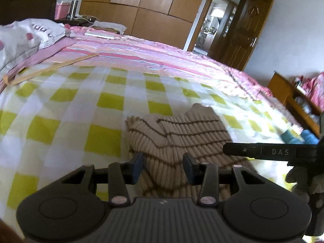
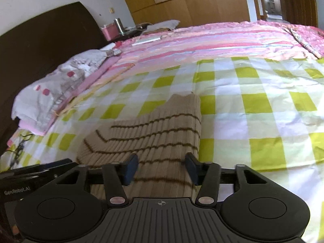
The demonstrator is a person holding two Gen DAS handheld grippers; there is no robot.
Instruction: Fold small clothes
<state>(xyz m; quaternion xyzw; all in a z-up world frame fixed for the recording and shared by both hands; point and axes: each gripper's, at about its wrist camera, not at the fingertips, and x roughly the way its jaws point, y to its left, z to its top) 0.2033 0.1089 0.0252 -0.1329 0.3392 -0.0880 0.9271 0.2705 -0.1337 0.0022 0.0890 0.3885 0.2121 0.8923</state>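
A beige ribbed garment with thin brown stripes [image 1: 182, 133] lies on the green-and-white checked sheet [image 1: 81, 101], folded over at its far end. My left gripper [image 1: 163, 167] hovers over its near left part, jaws apart, the cloth running flat under the gap. In the right wrist view the same garment [image 2: 158, 133] stretches ahead along the sheet [image 2: 253, 101]. My right gripper [image 2: 161, 169] stands over its near right edge, jaws apart, pads not pressing the cloth. Each gripper's body shows at the edge of the other's view: right gripper [image 1: 269, 151], left gripper [image 2: 20, 182].
A pink striped quilt [image 1: 151, 50] covers the far half of the bed. A grey pillow with pink dots [image 2: 60, 81] lies by the dark headboard [image 2: 40, 40]. A wooden wardrobe [image 1: 151, 6], an open door [image 1: 241, 36] and a low wooden shelf [image 1: 289, 95] stand beyond.
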